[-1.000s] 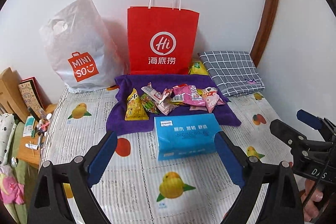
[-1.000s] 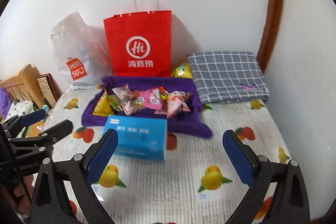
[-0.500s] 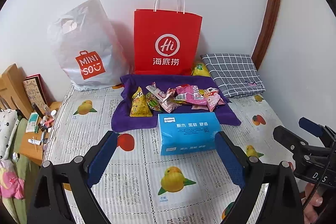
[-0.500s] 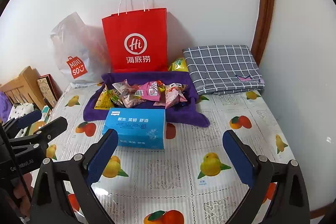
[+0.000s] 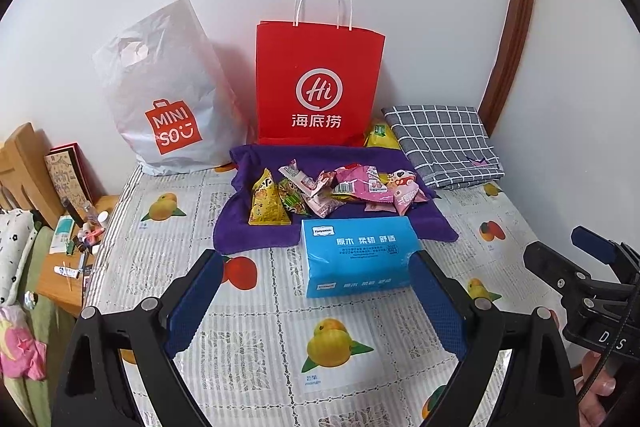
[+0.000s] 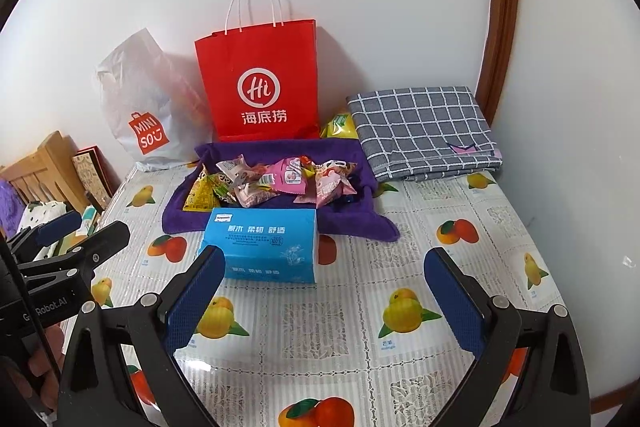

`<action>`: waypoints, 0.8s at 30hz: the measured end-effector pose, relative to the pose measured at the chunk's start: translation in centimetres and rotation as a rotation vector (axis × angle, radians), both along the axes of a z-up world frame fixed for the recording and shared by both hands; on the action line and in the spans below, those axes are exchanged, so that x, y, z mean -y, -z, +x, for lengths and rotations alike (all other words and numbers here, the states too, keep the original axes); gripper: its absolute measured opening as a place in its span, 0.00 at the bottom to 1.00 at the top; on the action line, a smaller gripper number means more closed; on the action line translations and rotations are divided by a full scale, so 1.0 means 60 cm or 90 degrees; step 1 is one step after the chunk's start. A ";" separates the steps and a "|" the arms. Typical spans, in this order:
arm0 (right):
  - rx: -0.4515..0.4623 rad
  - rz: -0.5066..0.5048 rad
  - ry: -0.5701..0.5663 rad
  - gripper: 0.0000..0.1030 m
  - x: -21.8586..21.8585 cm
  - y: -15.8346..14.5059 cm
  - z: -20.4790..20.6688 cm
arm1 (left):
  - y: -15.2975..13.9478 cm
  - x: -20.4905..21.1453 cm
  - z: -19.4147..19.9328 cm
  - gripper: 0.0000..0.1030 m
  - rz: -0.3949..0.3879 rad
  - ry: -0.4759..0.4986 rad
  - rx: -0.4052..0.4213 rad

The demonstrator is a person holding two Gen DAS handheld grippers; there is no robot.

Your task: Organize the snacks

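Observation:
Several snack packets point(image 5: 332, 189) point(image 6: 276, 183) lie heaped on a purple cloth point(image 5: 248, 235) point(image 6: 360, 223) in the middle of the table, a yellow triangular packet point(image 5: 266, 203) at their left. A blue tissue pack point(image 5: 356, 255) point(image 6: 266, 247) sits just in front of the cloth. My left gripper point(image 5: 316, 301) hovers open above the table in front of the tissue pack, nothing between its blue pads. My right gripper point(image 6: 326, 301) is open too, empty, to the right of the tissue pack. Each gripper shows at the edge of the other's view.
A red paper bag point(image 5: 320, 83) point(image 6: 260, 83) and a white plastic bag point(image 5: 168, 95) point(image 6: 144, 107) stand against the wall. A folded checked cloth point(image 5: 444, 143) point(image 6: 424, 131) lies at the back right. A fruit-print tablecloth point(image 5: 248, 343) covers the table. A cluttered wooden side table point(image 5: 68, 255) is left.
Both views have pulled back a little from the table and tilted up slightly, so the bags and snacks sit lower and smaller. Both grippers stay open and empty.

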State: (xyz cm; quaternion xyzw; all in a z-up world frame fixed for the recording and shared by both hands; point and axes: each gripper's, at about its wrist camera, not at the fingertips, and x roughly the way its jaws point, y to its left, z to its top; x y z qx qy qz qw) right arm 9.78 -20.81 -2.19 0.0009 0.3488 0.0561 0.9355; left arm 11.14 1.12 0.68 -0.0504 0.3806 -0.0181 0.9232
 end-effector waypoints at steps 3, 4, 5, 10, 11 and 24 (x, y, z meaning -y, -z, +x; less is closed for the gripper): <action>0.000 -0.001 0.001 0.96 0.000 -0.001 -0.001 | -0.001 0.002 0.000 0.91 0.000 0.000 0.000; 0.001 -0.001 0.000 0.96 0.000 -0.001 -0.002 | -0.001 0.002 0.000 0.91 0.000 0.000 -0.001; 0.001 0.000 0.000 0.96 0.000 -0.001 -0.002 | -0.001 0.002 0.000 0.91 -0.001 0.001 -0.001; 0.002 0.001 0.001 0.96 0.000 -0.003 -0.002 | -0.001 0.002 0.000 0.91 0.001 0.000 -0.001; 0.002 0.002 0.000 0.96 0.000 -0.002 -0.002 | -0.001 0.002 0.000 0.91 0.000 0.001 -0.001; 0.004 0.003 0.002 0.96 -0.001 -0.007 -0.007 | -0.001 0.002 -0.002 0.91 -0.001 0.003 0.001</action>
